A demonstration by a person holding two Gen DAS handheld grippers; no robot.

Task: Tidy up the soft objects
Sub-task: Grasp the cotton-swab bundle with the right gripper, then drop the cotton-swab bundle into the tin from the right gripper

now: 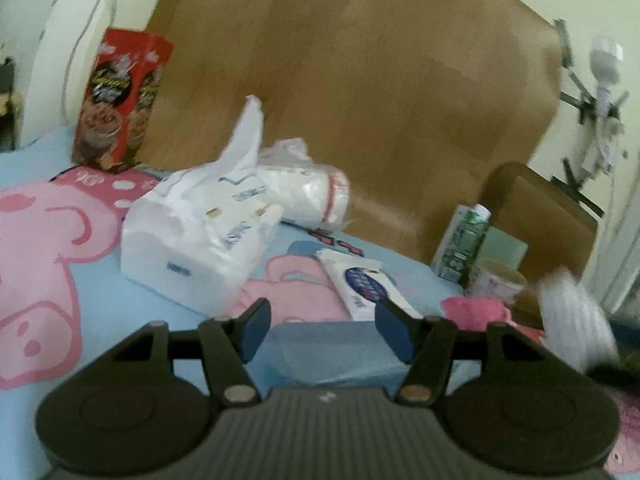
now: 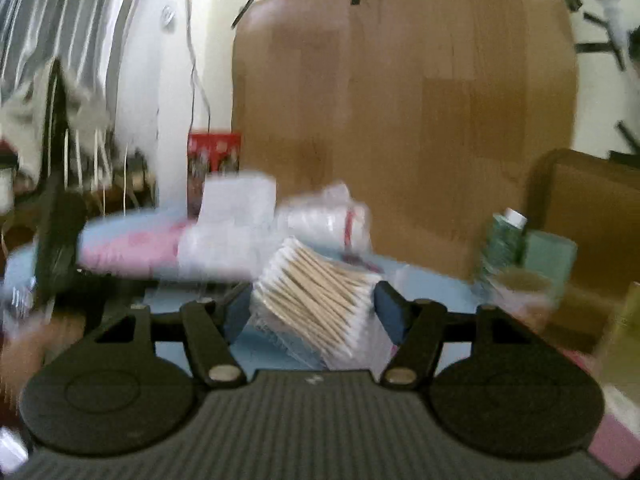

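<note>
Gripping a clear plastic pack of wooden cotton swabs (image 2: 316, 296), the right gripper (image 2: 310, 312) hovers; the left gripper (image 1: 322, 332) has released jaws near a white tissue pack (image 1: 200, 240).

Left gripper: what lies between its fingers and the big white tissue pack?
In the left wrist view, only bare pink-and-blue bedsheet lies between the open left gripper and the tissue pack.

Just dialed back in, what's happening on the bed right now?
The right gripper has a clear bag of cotton swabs between its fingers, lifted above the blue and pink sheet. The left gripper is open and holds nothing, hovering over a blue box. Ahead of it on the sheet lie a torn-open white tissue pack, a bag of white pads and a small wipes packet. The views are blurred.
</note>
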